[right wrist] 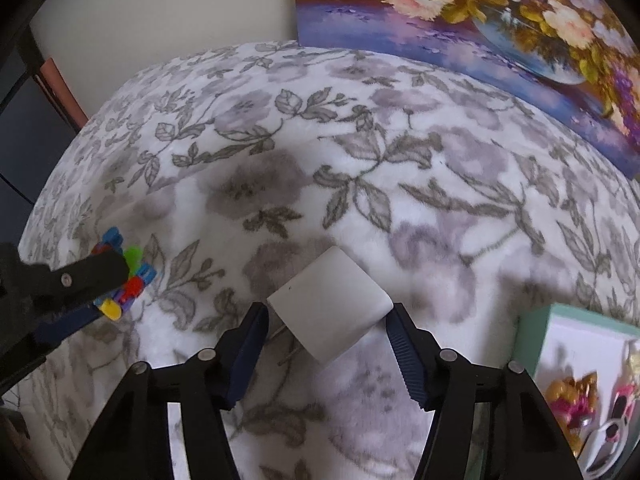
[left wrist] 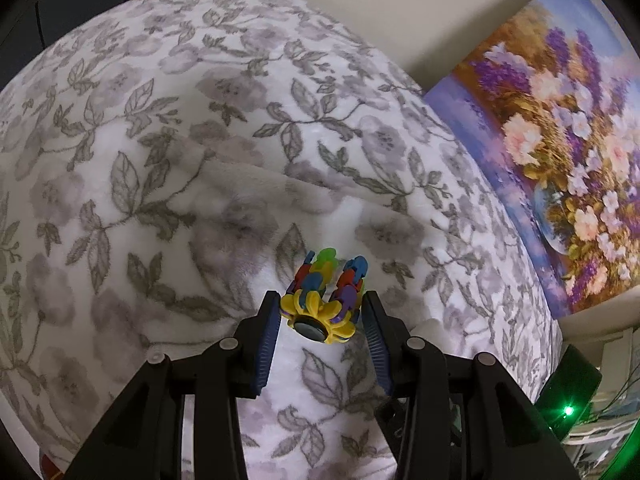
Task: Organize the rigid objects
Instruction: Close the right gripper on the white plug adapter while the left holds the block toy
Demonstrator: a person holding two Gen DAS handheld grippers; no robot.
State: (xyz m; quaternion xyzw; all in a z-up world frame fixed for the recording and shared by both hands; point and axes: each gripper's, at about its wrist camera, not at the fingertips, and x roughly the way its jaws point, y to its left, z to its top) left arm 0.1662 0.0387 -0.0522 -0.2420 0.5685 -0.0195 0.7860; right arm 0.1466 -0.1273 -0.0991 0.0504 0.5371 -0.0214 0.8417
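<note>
Between my left gripper's fingers sits the multicoloured plastic toy, a cluster of yellow, red, blue, purple and green petal-shaped pieces around a dark round hub. It lies on the floral blanket, and the two blue ribbed pads stand close on either side of it; I cannot tell whether they actually press it or just bracket it. From my right wrist view the same toy shows at the far left, partly covered by the left gripper's black finger.

My right gripper has its fingers spread, with the white charger block lying on the blanket between them. Its metal prongs point back toward me. The left pad is near the block's corner, the right one just beside its edge, neither clearly touching.

Nothing lies between the toy and the charger but blanket. A flower painting leans at the blanket's far edge. At my right sits a mint-rimmed box, holding a gold and pink figure and a white and pink item.
</note>
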